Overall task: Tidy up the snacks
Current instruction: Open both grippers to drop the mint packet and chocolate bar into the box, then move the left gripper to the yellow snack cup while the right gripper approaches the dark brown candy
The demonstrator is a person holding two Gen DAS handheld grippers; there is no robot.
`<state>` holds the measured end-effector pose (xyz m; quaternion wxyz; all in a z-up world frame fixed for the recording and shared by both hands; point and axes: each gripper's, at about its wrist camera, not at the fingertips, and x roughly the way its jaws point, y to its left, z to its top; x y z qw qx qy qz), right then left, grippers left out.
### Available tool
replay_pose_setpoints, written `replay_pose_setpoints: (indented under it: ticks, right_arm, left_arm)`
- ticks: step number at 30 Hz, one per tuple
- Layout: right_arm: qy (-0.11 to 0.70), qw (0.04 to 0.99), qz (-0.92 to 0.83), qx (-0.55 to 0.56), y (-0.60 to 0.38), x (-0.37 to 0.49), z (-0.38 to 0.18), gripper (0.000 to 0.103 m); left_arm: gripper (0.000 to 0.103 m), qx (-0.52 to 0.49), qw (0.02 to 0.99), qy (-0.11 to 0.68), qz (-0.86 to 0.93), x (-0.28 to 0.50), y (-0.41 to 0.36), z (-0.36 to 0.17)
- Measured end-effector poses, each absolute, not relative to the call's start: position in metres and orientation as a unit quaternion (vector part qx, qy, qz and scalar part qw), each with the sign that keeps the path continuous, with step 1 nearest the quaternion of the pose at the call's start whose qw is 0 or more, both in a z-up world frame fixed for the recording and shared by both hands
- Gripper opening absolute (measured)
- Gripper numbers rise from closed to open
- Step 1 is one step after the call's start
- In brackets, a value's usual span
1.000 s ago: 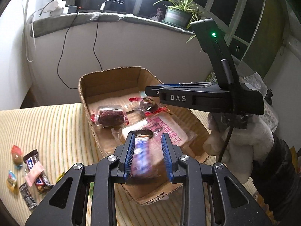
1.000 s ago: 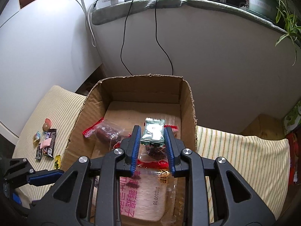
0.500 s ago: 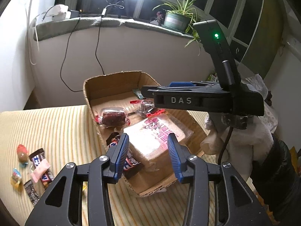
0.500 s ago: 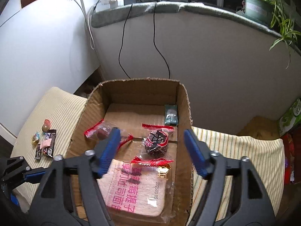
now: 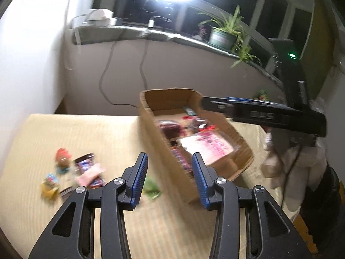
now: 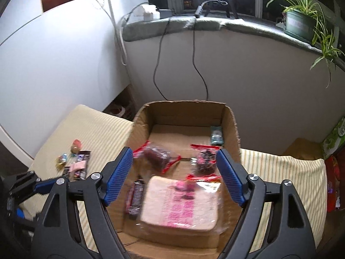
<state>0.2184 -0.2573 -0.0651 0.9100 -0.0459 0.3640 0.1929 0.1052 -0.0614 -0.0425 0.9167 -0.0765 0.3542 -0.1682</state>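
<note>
An open cardboard box (image 6: 140, 125) (image 5: 148, 116) sits on a striped yellow cushion. Inside lie a large bread pack (image 6: 181, 202), a dark chocolate bar (image 6: 134, 196), two red-edged wrapped snacks (image 6: 156, 157) (image 6: 204, 161) and a small green packet (image 6: 216, 135). My right gripper (image 6: 173, 174) is open and empty above the box. My left gripper (image 5: 169, 179) is open and empty, over the box's near left wall. A cluster of small loose snacks (image 5: 84, 170) (image 6: 74, 161) lies on the cushion left of the box, with a green packet (image 5: 152, 187) beside the box.
The striped cushion (image 5: 75, 133) ends at a white wall on the left. A grey ledge (image 6: 215, 24) with cables, a charger and a potted plant (image 6: 299, 24) runs behind the box. The right gripper's black body (image 5: 269, 114) reaches over the box in the left wrist view.
Both grippers opened and let go: the chocolate bar and the green packet now lie in the box. The left gripper has swung left toward the loose snacks; the right has pulled back and up.
</note>
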Motion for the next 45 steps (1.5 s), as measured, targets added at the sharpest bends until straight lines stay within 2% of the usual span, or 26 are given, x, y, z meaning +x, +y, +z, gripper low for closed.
replay_pose_setpoints:
  ticks: [16, 27, 32, 38, 45]
  right_arm:
    - [0.347, 0.884, 0.307, -0.063, -0.170, 0.136, -0.070, 0.082]
    - [0.393, 0.841, 0.351, -0.119, -0.100, 0.112, -0.131, 0.081]
    - [0.415, 0.826, 0.357, -0.131, -0.079, 0.116, -0.151, 0.062]
    - [0.435, 0.815, 0.357, -0.138, -0.062, 0.127, -0.170, 0.056]
    - [0.444, 0.809, 0.356, -0.152, -0.045, 0.133, -0.185, 0.054]
  left_arm:
    - [0.041, -0.122, 0.921, 0.367, -0.034, 0.071, 0.079, -0.072]
    - [0.041, -0.116, 0.910, 0.397, -0.038, 0.093, 0.094, -0.100]
    - [0.041, -0.104, 0.904, 0.411, -0.047, 0.104, 0.092, -0.110]
    - [0.041, -0.087, 0.901, 0.421, -0.055, 0.116, 0.090, -0.118]
    - [0.041, -0.072, 0.896, 0.434, -0.059, 0.127, 0.085, -0.128]
